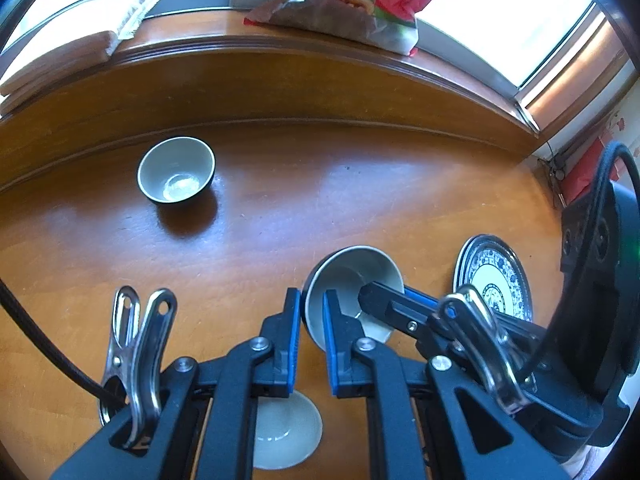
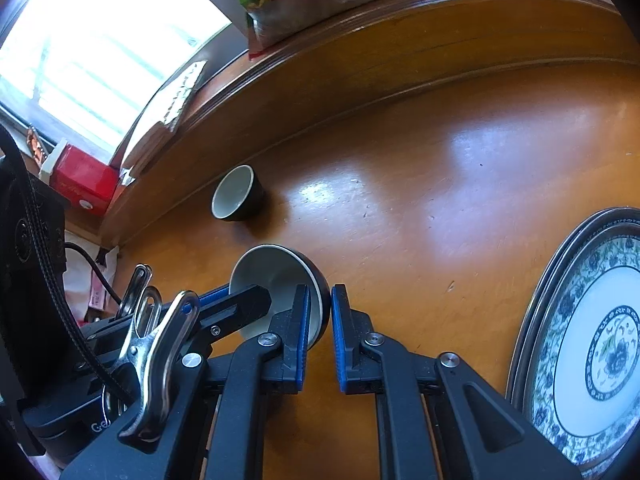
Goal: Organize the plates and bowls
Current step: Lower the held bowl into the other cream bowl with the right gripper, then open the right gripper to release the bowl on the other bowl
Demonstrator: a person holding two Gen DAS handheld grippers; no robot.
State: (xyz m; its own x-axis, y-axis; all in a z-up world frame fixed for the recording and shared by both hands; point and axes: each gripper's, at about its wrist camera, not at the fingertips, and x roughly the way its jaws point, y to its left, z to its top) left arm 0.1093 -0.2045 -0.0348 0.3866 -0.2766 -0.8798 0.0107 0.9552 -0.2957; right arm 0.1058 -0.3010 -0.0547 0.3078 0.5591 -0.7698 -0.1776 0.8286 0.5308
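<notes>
Both hand-held grippers clamped on one bowl (image 1: 352, 280): left hand-held gripper (image 1: 311, 312) pinching near rim, right hand-held gripper (image 2: 320, 312) pinching opposite wall. Held tilted, off the surface (image 1: 280, 208) (probably bound for stacking). Empty inside. Second bowl (image 1: 176, 170) at 10 o'clock, upright, empty. Plates (image 2: 592, 344) stacked at 3 o'clock, nothing on them.

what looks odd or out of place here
One dark bowl is tipped on its side off the table, its rim pinched by both the left gripper and right gripper. Nothing looks spilled or broken.
</notes>
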